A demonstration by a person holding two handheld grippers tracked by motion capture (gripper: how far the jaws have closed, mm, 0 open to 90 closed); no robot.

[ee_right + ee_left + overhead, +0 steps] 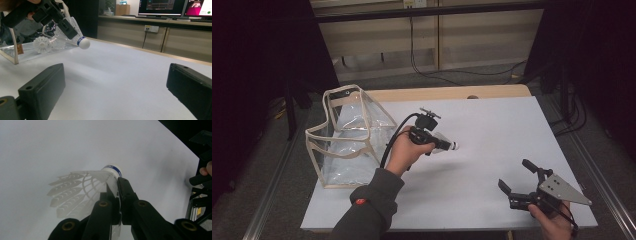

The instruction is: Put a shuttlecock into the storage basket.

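I've got the left gripper (117, 188) clamped on a shuttlecock (86, 186), jaws pinched together on the feather skirt just behind the cork. It's up off the white table (492, 125), held above the middle of it, cork end pointing away from the clear bag (349, 135). Shuttlecock: white translucent feathers, rounded white cork with a blue band carrying white lettering I can't read. In the right gripper view the cork (84, 42) hangs in the air, and another white shuttlecock (42, 45) sits inside the bag. Right gripper (518, 179) is at the near right corner, jaws spread wide, nothing between them.
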